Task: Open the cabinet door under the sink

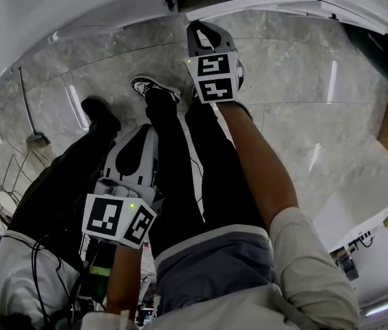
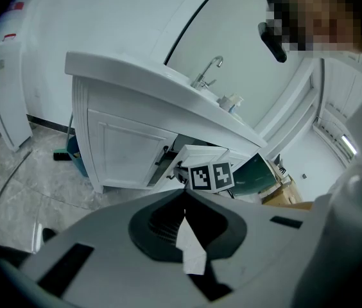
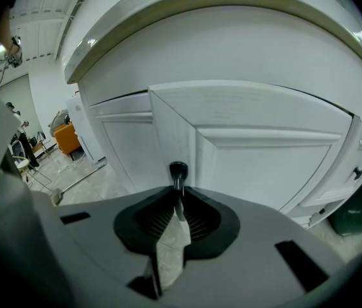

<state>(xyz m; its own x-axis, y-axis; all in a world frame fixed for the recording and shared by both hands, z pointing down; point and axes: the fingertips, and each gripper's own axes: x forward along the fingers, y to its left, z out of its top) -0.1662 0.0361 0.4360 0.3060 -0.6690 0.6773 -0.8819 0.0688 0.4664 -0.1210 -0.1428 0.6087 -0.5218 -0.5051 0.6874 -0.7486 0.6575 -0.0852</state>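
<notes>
Right gripper is clamped on the handle. The cabinet door ahead stands ajar and needs more swing. Left gripper is closed and empty.

- No word, brand name or number can be read in any of the views.
- The left gripper's marker cube carries black-and-white square block patterns on two faces. They are coded markers, not letters or digits.
- The right gripper's marker cube bears the same kind of block patterns on two faces.
- A small red label sits high on a white unit at the left edge of the left gripper view. It is too small to read.
</notes>
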